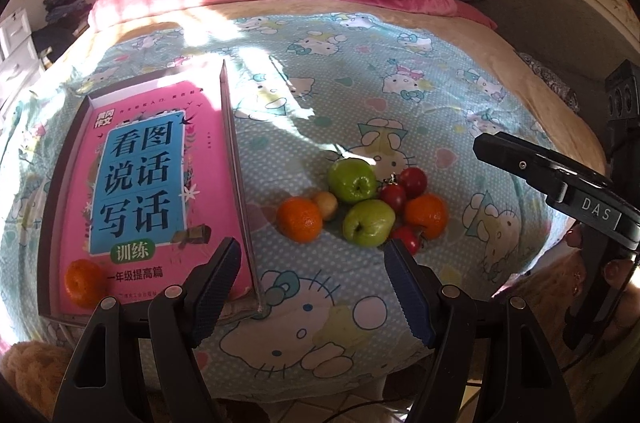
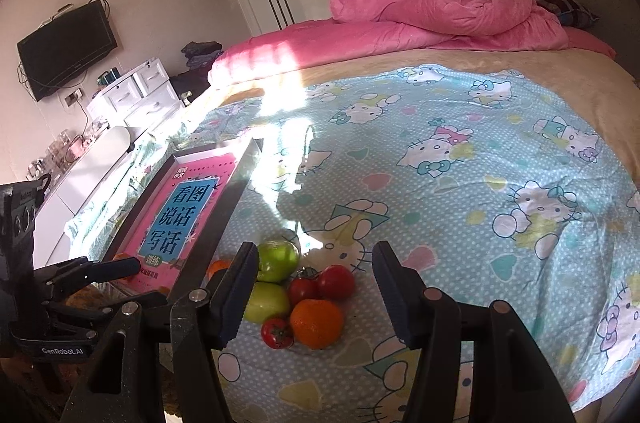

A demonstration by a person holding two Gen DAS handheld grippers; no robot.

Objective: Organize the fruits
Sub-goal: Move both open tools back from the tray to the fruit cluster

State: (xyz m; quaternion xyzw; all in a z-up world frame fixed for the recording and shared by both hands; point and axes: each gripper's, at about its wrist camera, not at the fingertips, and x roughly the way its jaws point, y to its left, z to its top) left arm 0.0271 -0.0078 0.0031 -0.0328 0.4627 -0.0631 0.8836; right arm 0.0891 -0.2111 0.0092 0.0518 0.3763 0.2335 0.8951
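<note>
A pile of fruit lies on the cartoon-cat bedsheet (image 1: 400,83): two green apples (image 1: 352,181), two oranges (image 1: 300,219), three red tomatoes (image 1: 414,181) and a small yellowish fruit (image 1: 326,205). One more orange (image 1: 84,283) sits in the near corner of a shallow box (image 1: 236,151), on the pink book that lines it. My left gripper (image 1: 312,259) hovers open and empty, just short of the pile. In the right wrist view my right gripper (image 2: 316,283) is open above the orange (image 2: 317,323) and tomatoes (image 2: 336,281), pressing on nothing.
A rumpled pink quilt (image 2: 420,7) covers the far end of the bed. White drawers (image 2: 136,95) and a wall television (image 2: 68,51) stand beyond the bed's left side. The bed edge runs just below both grippers.
</note>
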